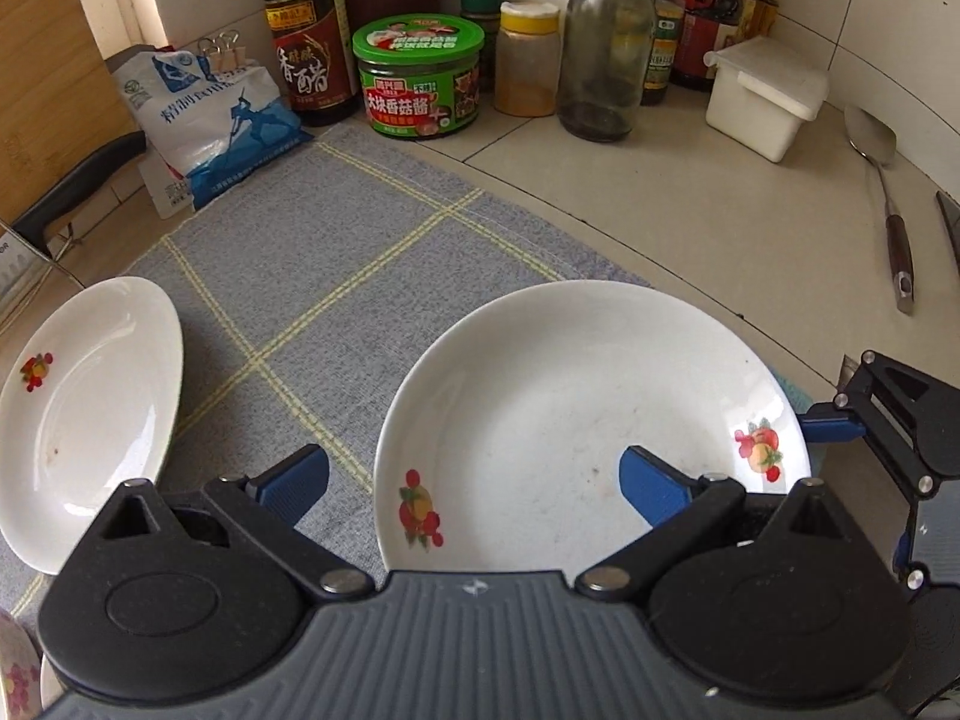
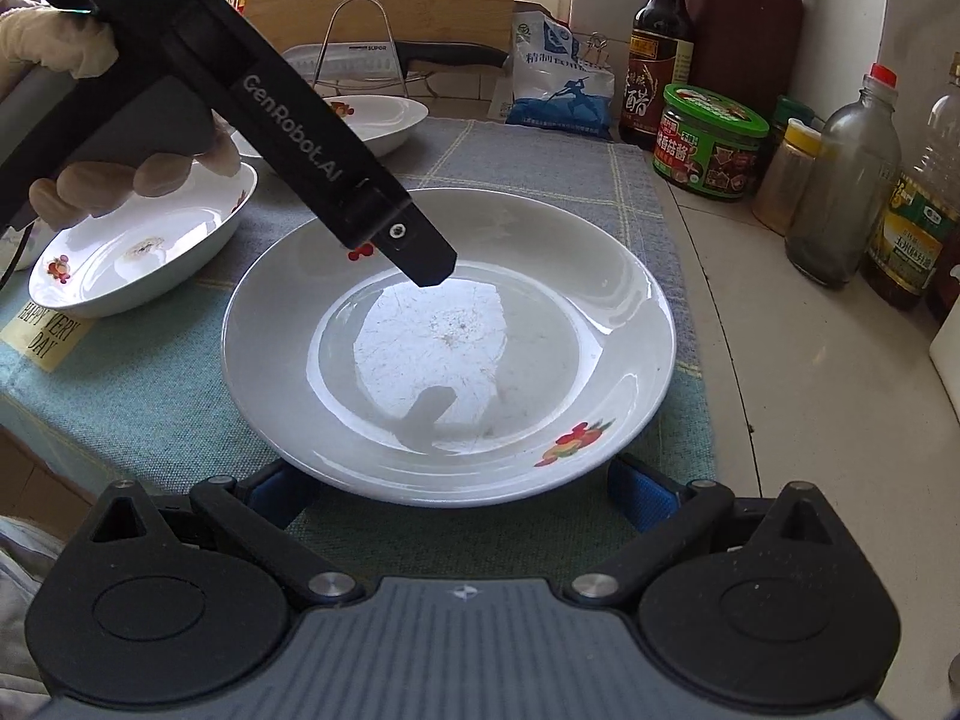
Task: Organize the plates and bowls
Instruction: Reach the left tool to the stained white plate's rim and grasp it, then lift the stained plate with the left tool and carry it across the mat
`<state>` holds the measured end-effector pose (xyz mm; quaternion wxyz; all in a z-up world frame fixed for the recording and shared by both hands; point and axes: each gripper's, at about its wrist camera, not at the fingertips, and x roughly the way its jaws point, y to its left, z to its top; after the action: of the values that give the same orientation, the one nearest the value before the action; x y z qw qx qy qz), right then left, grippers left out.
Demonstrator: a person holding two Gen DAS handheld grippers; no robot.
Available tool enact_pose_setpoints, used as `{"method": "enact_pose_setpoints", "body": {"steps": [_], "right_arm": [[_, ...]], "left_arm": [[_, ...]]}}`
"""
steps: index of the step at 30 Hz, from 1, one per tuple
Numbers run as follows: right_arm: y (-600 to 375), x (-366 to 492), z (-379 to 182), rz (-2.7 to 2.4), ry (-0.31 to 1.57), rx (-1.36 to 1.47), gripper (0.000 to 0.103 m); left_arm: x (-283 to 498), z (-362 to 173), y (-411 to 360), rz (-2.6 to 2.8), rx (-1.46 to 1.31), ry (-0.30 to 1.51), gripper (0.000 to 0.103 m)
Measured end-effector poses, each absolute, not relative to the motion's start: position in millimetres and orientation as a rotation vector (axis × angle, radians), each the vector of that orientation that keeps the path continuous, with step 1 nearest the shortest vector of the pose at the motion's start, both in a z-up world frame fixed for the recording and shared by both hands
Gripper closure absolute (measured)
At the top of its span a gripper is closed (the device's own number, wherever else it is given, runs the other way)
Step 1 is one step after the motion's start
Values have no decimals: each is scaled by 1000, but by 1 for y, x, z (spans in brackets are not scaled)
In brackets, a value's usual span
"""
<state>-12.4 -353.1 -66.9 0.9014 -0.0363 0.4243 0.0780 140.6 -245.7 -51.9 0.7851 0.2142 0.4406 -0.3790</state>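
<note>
A kitchen counter [image 1: 690, 204] of pale tile carries a grey checked cloth [image 1: 312, 252]. On the cloth, at the centre of both views, lies the large white plate [image 2: 447, 348], flat and upright, with small red fruit prints on its rim.

Only the right wrist view shows a gloved hand [image 2: 129, 177] at 10 o'clock holding the left gripper's long black body over the plate's far rim; its shadow falls on the plate's glossy well. That view also shows a shallow white dish [image 2: 141, 252] at 9 o'clock and another dish [image 2: 384, 117] behind it at 11 o'clock, both on the cloth. Only the left wrist view shows a metal spatula [image 1: 888, 204] and a white lidded box [image 1: 765, 96] at 2 o'clock, and part of the right gripper at 3 o'clock just beside the plate's rim.

Along the wall stand a blue-and-white bag [image 1: 216, 120], a dark vinegar bottle [image 1: 309, 36], a green-lidded jar [image 1: 420, 75], a spice jar [image 1: 528, 57] and a clear glass bottle [image 1: 606, 48].

The left gripper [image 1: 474, 489] hangs above the plate's near-left rim, spread wide, one blue finger over the cloth and one over the plate. The right gripper [image 2: 462, 495] is also spread wide, with its blue fingers low at the plate's near edge, at 7 and 5 o'clock, holding nothing.
</note>
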Motion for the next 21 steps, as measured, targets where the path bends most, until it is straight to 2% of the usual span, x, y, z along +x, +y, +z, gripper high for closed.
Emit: {"method": "enact_pose_setpoints", "body": {"steps": [10, 15, 21], "right_arm": [[-350, -12, -66, 128, 897, -65, 0], [-350, -11, -65, 118, 902, -61, 0], [-350, -15, -66, 112, 885, -61, 0]], "left_arm": [[175, -75, -256, -982, 317, 1169, 1], [183, -75, -253, -1029, 282, 1174, 1], [176, -73, -261, -1119, 449, 1147, 1]]}}
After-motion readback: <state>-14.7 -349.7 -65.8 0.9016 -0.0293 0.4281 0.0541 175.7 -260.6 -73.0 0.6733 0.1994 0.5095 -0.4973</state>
